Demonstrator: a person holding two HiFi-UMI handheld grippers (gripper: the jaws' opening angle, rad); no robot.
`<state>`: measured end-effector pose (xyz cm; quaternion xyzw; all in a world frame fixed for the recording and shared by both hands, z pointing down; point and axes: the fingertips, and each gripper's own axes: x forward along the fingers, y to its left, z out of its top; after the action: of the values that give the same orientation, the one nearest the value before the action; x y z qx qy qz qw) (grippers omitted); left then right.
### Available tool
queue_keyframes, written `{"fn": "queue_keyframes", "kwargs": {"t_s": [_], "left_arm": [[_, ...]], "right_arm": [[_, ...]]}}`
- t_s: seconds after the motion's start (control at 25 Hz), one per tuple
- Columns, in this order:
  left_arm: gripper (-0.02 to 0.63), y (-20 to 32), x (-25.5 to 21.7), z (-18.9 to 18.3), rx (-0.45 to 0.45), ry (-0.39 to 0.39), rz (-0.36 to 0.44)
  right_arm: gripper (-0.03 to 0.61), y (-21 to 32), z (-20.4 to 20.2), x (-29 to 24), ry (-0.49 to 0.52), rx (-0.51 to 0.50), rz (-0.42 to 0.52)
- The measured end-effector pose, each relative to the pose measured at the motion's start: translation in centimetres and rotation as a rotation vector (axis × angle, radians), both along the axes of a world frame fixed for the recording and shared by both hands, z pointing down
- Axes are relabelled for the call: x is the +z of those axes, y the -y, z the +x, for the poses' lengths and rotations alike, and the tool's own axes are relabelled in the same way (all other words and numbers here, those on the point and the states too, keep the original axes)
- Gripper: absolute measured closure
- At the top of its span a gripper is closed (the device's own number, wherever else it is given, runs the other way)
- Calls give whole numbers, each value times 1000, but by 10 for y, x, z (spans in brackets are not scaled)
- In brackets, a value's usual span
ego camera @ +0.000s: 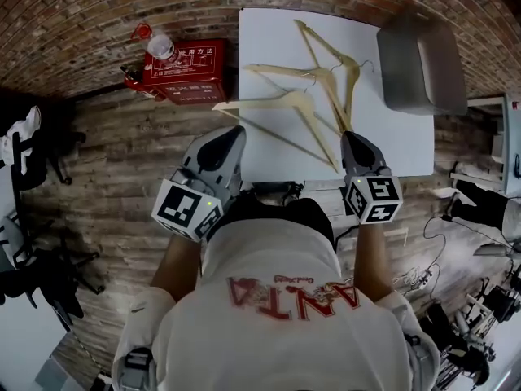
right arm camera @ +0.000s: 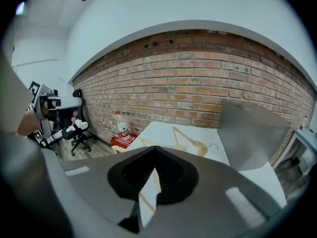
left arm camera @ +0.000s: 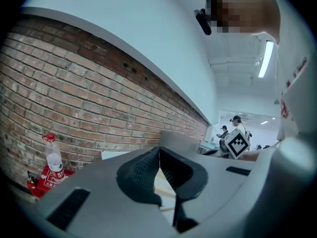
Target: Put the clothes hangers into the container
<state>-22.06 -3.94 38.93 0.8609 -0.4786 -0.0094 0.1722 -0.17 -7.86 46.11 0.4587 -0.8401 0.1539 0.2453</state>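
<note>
Three wooden hangers (ego camera: 303,96) lie overlapping on the white table (ego camera: 391,141); in the right gripper view the hangers (right arm camera: 185,142) lie beyond the jaws. The grey container (ego camera: 419,59) lies at the table's far right, and the container (right arm camera: 250,133) fills the right of the right gripper view. My left gripper (ego camera: 236,134) hovers at the table's near left corner, jaws shut and empty. My right gripper (ego camera: 352,138) sits above the near edge, close to the nearest hanger's end, shut on nothing. The left gripper (left arm camera: 159,152) and right gripper (right arm camera: 156,151) each show their tips touching.
A red box (ego camera: 187,73) with a plastic bottle (ego camera: 160,46) stands on the floor left of the table, against the brick wall. Office chairs (ego camera: 32,161) stand at the left. Cables and gear (ego camera: 456,332) crowd the floor at the right.
</note>
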Motion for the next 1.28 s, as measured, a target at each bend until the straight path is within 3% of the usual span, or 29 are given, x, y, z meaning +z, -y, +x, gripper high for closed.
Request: {"fn": "queue_keyframes", "kwargs": {"t_s": [0.36, 0.44, 0.56, 0.64, 0.8, 1.28], "left_arm": [[604, 12, 14, 10, -60, 31, -65], [604, 16, 15, 10, -74, 39, -76], [604, 17, 19, 10, -96, 40, -92], [604, 18, 25, 12, -101, 41, -105], [604, 20, 32, 12, -122, 23, -125], [604, 17, 47, 0, -165, 25, -163]], "right_arm": [[564, 26, 4, 63, -56, -56, -150], [504, 26, -1, 80, -116, -103, -184], [482, 21, -8, 110, -283, -188, -229], [470, 20, -13, 129, -328, -223, -274], [438, 19, -23, 161, -304, -244, -362], [451, 38, -31, 206, -367, -245, -441]]}}
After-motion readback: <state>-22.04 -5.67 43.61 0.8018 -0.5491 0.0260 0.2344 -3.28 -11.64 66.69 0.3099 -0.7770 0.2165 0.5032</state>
